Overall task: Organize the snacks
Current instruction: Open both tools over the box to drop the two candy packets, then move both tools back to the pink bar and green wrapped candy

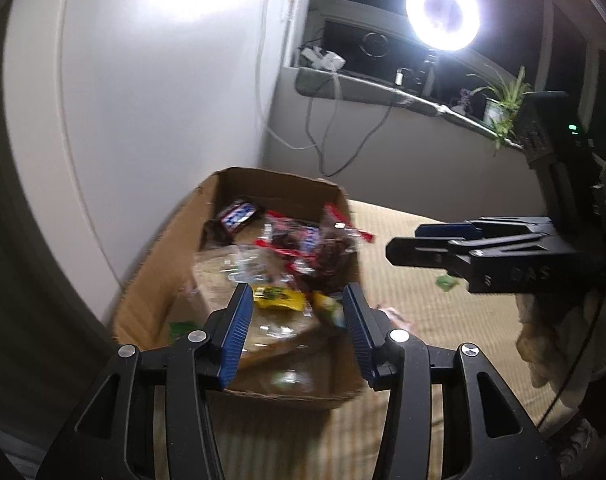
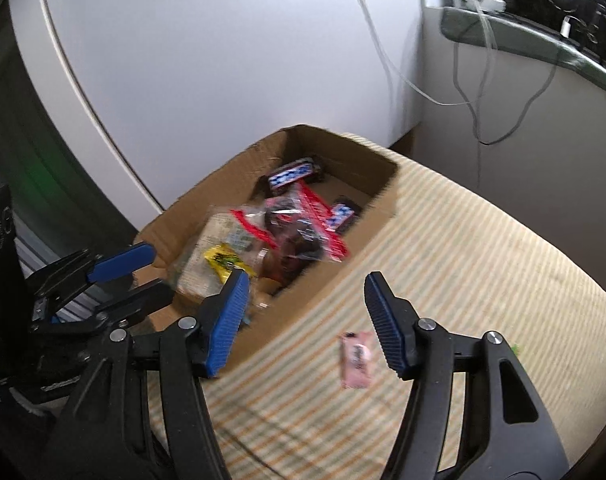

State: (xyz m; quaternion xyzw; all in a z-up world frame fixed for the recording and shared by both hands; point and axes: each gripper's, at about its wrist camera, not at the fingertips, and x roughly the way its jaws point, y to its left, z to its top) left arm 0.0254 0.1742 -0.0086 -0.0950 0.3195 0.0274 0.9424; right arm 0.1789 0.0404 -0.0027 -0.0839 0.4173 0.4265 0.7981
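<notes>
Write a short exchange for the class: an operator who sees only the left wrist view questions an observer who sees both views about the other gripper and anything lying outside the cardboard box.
Operator: I see the right gripper only side on, beside the cardboard box. Are its jaws apart?
Observer: Yes. The right wrist view shows its jaws standing open and gripping nothing.
Operator: Something pale is blurred just past the left gripper. What is it?
Observer: A pink packet, lying flat on the striped cloth outside the box and not touching it.
</notes>
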